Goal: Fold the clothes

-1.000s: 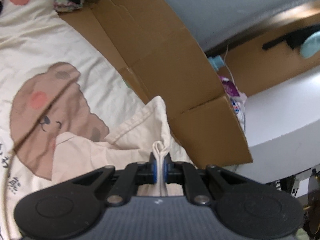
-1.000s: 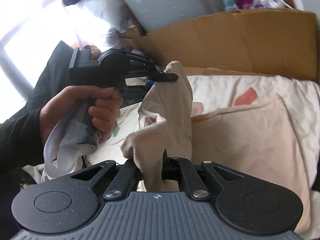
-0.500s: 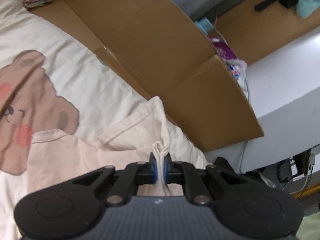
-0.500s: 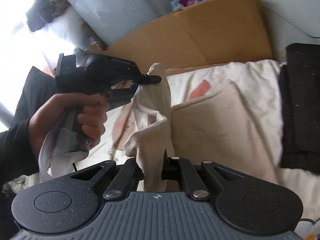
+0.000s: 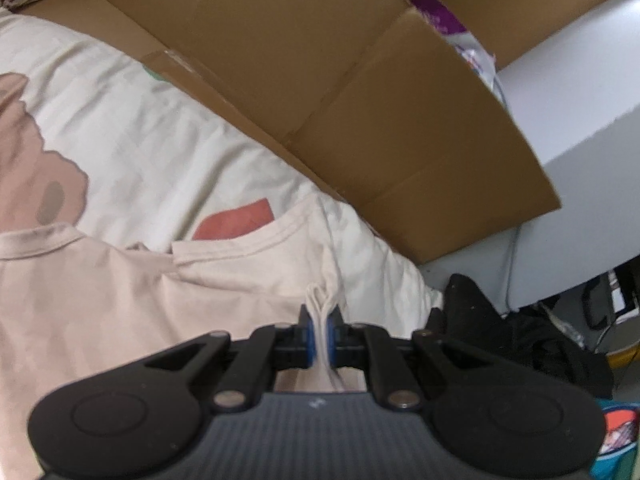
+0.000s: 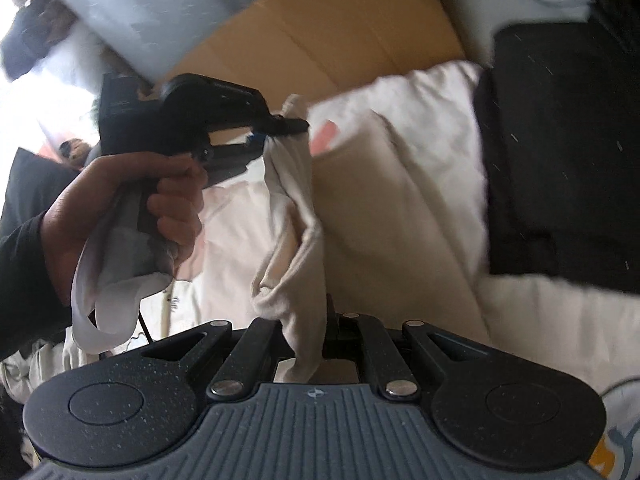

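Note:
A cream garment (image 5: 132,292) lies spread over a bed sheet (image 5: 152,152) printed with a brown bear. My left gripper (image 5: 321,328) is shut on a bunched edge of it, the fabric pinched between the blue pads. In the right wrist view the same cream garment (image 6: 296,208) hangs as a twisted band between both grippers. My right gripper (image 6: 310,328) is shut on its lower end. The left gripper (image 6: 280,126) shows there too, held by a hand (image 6: 120,204), clamping the upper end above the bed.
A large cardboard box (image 5: 340,92) stands along the far side of the bed. Folded black clothing (image 6: 560,152) lies on the bed to the right, also seen as a dark heap (image 5: 520,340). A grey-white surface (image 5: 580,80) rises beyond the box.
Both grippers have moved across and down toward the bed with the garment held. The black clothing has come into view on the right, and more of the garment now lies flat.

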Demonstrator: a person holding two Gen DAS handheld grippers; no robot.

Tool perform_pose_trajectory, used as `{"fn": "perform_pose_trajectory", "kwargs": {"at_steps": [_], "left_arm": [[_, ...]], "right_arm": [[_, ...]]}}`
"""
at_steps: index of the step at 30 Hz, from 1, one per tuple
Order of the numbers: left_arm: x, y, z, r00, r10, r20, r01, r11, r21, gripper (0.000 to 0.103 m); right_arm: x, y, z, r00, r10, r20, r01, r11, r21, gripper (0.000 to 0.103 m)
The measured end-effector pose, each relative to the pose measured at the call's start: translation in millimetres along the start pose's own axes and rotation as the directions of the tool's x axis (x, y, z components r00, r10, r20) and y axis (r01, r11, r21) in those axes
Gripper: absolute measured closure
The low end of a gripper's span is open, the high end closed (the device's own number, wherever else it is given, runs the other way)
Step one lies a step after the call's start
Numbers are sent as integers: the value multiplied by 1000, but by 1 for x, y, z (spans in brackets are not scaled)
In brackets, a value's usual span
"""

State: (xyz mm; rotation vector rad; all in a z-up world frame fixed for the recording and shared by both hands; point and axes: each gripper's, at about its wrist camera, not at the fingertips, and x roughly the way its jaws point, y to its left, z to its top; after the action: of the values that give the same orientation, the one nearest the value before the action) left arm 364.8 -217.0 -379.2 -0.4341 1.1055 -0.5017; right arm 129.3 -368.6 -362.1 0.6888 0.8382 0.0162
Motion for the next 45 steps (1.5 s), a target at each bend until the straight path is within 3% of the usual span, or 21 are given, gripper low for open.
{"fn": "perform_pose_trajectory", "kwargs": {"at_steps": [12,21,23,29,34,37,39,41,45], "left_arm": [[34,-18,-18,998,53,-17,-51,992,116,97],[53,-30,-26,996,84,-36,-78,984,160,95],[56,-30,-26,996,78,-47,-70,985,160,93],[43,-26,-17,997,-10,-70,20,991,135,74],[19,-30,-10,996,-3,-84,25,963,270,71],[15,-31,-14,991,37,-127,11,933,359,73],[17,-34,-19,985,55,-163,15,916,401,74],[22,-35,-25,978,69,-196,18,911,411,74],[34,-41,-36,969,100,-224,14,890,456,77]], "right_arm": [[14,-49,-18,997,-33,-67,42,989,143,99],[9,-55,-24,996,-46,-78,57,989,138,102],[9,-56,-26,995,-51,-80,62,989,137,103],[7,-60,-27,993,-55,-109,71,986,152,102],[-10,-60,-26,992,-80,-99,92,988,121,95],[-22,-61,-24,993,-91,-76,100,987,122,80],[-30,-59,-22,994,-96,-52,102,989,107,75],[-35,-57,-18,994,-108,-31,110,991,81,60],[-35,-58,-12,992,-122,-12,123,990,71,60]]}}
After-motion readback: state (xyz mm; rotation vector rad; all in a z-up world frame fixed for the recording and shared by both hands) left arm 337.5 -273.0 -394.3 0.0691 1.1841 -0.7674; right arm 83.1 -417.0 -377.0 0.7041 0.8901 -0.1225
